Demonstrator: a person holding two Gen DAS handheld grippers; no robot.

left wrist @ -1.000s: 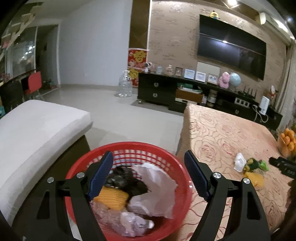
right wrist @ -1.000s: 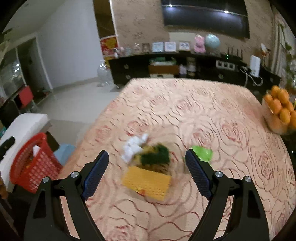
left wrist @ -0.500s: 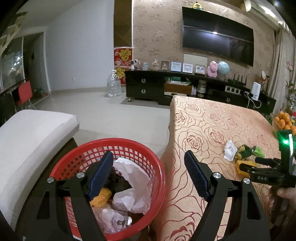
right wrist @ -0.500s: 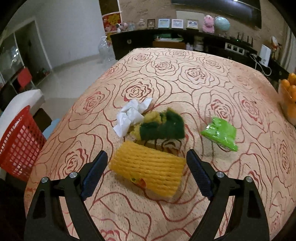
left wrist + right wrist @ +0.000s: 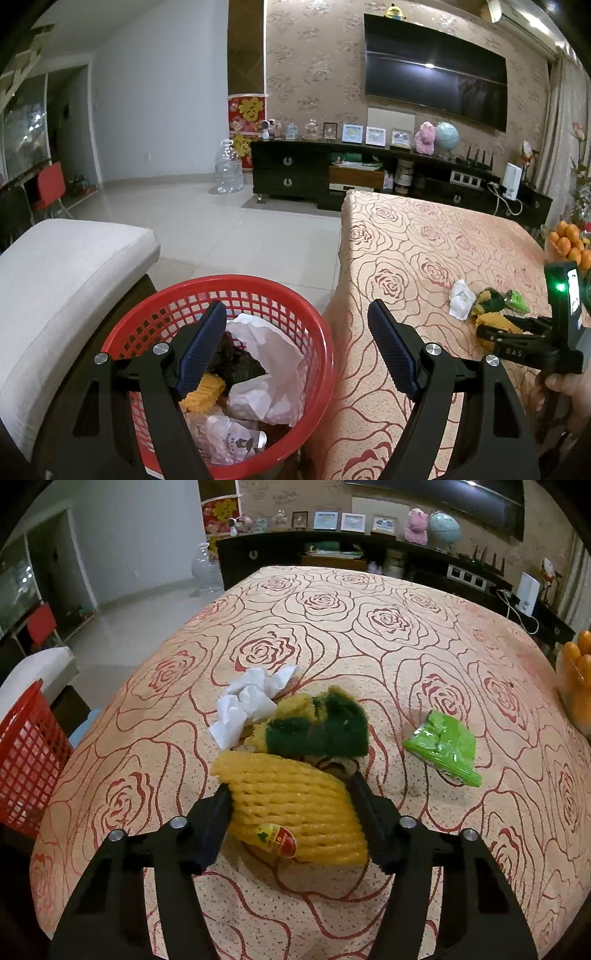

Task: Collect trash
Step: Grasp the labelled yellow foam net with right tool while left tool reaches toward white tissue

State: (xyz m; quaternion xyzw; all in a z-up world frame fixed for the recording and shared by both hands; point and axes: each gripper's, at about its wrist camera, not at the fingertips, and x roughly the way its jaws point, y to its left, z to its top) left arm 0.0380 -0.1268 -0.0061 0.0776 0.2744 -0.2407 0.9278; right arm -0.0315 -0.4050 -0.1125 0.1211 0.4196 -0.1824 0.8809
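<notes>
- While the left gripper point(image 5: 297, 347) just hangs over the red basket point(image 5: 314, 306) with its jaws wide and nothing between them, the right gripper point(image 5: 290, 801) is doing the actual work on the table point(image 5: 406, 627).
- Its jaws are closing right now on the yellow foam net point(image 5: 295, 797), which sits squarely between the two fingers. The pads look like they're touching both sides of it, and the foam edges look a bit squeezed in.
- The net lies flat on the cloth with its long axis running roughly crosswise between the pads, so the grip bites its ends, sticker side toward the camera.
- The rest of the trash sits just past the net: green sponge point(image 5: 321, 727) touching its far edge, white tissue point(image 5: 247, 701) far-left, green wrapper point(image 5: 443, 746) off to the right, apart.
- The basket is off the table's left edge, so I'd guess the carry goes left. The right hand is clearly the nearer one for all the table stuff.
- Compared with a second ago: the right claw was wide and higher up, with the net loose in front of it; now it's down low and clamping. The left side barely shifted, same wide gap.
</notes>
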